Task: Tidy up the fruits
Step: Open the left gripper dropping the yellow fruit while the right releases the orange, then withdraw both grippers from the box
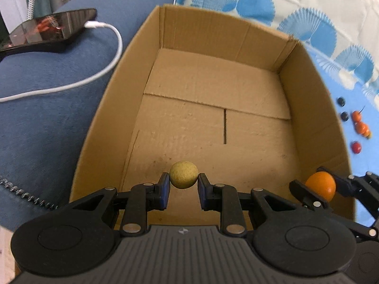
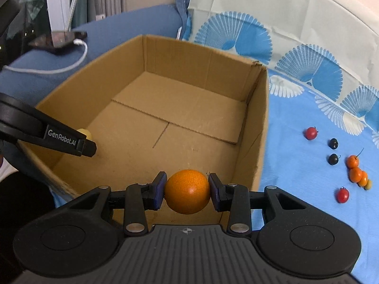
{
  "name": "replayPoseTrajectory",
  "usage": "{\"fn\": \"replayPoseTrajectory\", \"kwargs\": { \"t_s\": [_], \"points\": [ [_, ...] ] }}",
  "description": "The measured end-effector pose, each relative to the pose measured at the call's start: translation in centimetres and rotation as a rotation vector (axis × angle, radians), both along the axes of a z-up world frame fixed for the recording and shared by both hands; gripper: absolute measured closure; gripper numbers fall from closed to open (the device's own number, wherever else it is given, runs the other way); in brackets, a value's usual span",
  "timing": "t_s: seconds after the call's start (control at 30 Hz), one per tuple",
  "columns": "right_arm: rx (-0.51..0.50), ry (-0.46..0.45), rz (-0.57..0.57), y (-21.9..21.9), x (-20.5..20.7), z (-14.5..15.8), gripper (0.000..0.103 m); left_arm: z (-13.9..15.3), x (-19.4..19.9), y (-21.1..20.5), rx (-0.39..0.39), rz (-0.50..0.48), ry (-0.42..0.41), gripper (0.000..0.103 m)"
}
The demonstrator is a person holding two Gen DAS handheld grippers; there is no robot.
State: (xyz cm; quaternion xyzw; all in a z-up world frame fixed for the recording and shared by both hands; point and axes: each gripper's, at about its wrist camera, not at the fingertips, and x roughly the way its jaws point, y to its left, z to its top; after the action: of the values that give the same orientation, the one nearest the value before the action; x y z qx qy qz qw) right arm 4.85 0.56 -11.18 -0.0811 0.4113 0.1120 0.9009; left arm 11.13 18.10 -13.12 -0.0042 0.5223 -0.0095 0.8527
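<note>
Fingers [image 1: 165,184] of both grippers pinch round fruit, yellow ball [image 1: 183,174] and orange [image 2: 187,191], above the cardboard box [image 2: 258,127]'s near edge; releasing here, I risk a bounce.

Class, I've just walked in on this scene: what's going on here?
A person is sorting fruit with two handheld grippers. The left gripper has its jaws shut on a yellow ball; the right gripper has its jaws shut on an orange. Both hang over the near end of the box, whose floor is bare. Small fruits lie on the blue cloth.
</note>
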Motion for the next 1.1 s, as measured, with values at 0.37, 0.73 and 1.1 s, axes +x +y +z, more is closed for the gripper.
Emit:
{"fn": "replayPoseTrajectory", "kwargs": {
  "t_s": [0.37, 0.73, 1.1],
  "points": [
    [-0.002, 0.001, 0.025, -0.1, 0.6, -0.5, 0.053, -1.5, 0.4, 0.0, -0.017, -0.004, 0.018, 0.019],
    [-0.005, -0.097, -0.011, -1.8, -4.8, 6.0, 0.009, 5.1, -5.0, -1.8, -0.005, -0.014, -0.134, 0.0],
    [0.116, -0.178, -0.098, -4.5, -14.9, 11.2, 0.002, 8.0, -16.8, -2.2, 0.063, 0.043, -0.23, 0.0]
  ]
}}
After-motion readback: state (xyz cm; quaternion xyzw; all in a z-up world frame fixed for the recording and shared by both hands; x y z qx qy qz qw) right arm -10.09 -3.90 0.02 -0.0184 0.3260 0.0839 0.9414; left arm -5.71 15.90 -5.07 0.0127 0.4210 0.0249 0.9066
